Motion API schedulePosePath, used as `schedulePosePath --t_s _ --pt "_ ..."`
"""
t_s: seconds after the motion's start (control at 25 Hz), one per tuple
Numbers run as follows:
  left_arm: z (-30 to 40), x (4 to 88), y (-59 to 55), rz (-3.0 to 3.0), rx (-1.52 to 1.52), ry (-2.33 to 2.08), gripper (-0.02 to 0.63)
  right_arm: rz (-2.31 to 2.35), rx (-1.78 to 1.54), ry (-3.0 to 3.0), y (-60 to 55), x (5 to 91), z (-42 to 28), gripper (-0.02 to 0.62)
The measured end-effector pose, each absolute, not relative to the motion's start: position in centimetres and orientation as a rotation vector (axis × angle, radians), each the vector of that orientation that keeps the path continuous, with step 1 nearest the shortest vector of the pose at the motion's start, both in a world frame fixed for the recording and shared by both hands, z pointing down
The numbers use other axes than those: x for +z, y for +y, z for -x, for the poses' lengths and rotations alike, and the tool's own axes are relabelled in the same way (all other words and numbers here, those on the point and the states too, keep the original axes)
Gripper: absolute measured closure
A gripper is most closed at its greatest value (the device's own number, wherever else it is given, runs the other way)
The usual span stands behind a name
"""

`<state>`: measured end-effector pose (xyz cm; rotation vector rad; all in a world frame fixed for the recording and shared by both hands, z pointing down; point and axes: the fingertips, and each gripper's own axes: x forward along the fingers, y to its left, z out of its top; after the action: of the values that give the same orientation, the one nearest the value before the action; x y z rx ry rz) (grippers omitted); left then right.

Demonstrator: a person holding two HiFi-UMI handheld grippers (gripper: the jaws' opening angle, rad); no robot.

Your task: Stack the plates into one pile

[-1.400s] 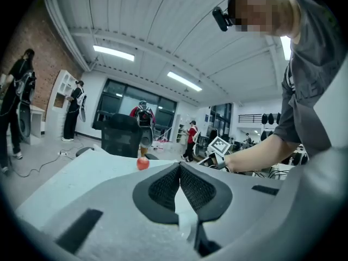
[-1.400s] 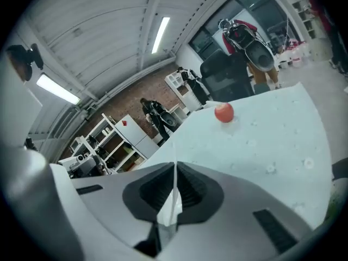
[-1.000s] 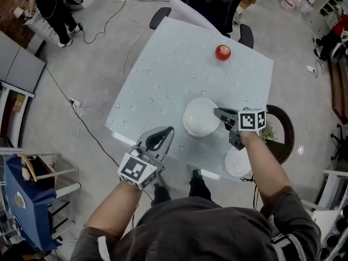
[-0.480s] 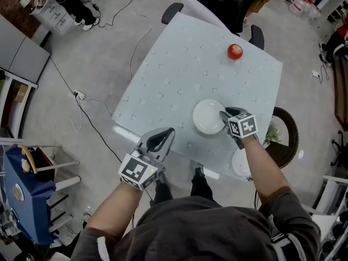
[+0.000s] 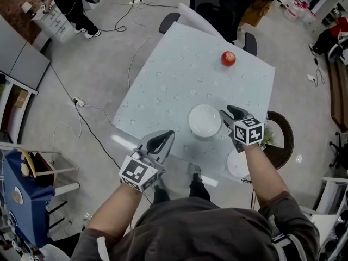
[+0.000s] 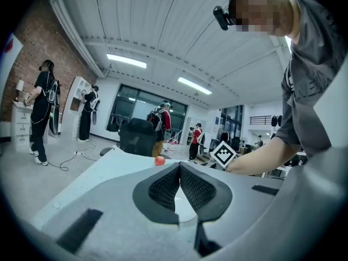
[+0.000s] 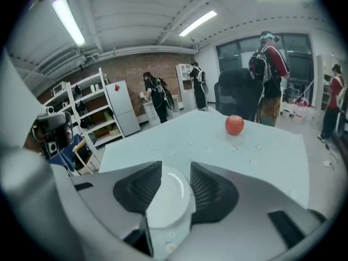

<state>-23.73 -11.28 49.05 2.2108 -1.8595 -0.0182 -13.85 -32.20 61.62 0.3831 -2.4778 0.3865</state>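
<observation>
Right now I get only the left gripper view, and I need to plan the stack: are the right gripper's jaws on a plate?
Observer: In its own view the right gripper has its jaws apart, with a plate showing in the gap. I cannot tell whether they touch it.
Operator: Where is that plate?
Observer: The head view shows it flat on the table, at the right gripper's tips.
Operator: Is there another plate?
Observer: Yes, a second plate lies near the table's near corner, behind the right gripper.

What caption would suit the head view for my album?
Right gripper open beside one plate, second plate lying nearby.
</observation>
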Motion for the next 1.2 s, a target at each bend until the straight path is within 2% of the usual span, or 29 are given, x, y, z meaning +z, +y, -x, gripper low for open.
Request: schedulePosePath --t_s 0.24,0.48,0.88,1.2 --pt "20.8 47.3 -13.5 -2.303 -0.003 -1.797 0.6 -0.44 0.41 -2.616 -32.1 55.6 10.1 0.44" --pt "15.3 47.0 -17.1 -2.432 0.028 -1.643 0.6 -0.585 0.482 -2.621 -32.9 54.2 1.9 0.443" --pt "3.5 48.7 -21.5 -2.616 0.095 -1.278 0.6 -0.875 0.725 -2.392 -29.8 60.9 -13.2 0.449" --pt "-2.9 51.4 -22.7 -2.662 0.144 -1.096 0.6 -0.874 1.075 -2.274 -25.5 68.1 -17.3 0.434"
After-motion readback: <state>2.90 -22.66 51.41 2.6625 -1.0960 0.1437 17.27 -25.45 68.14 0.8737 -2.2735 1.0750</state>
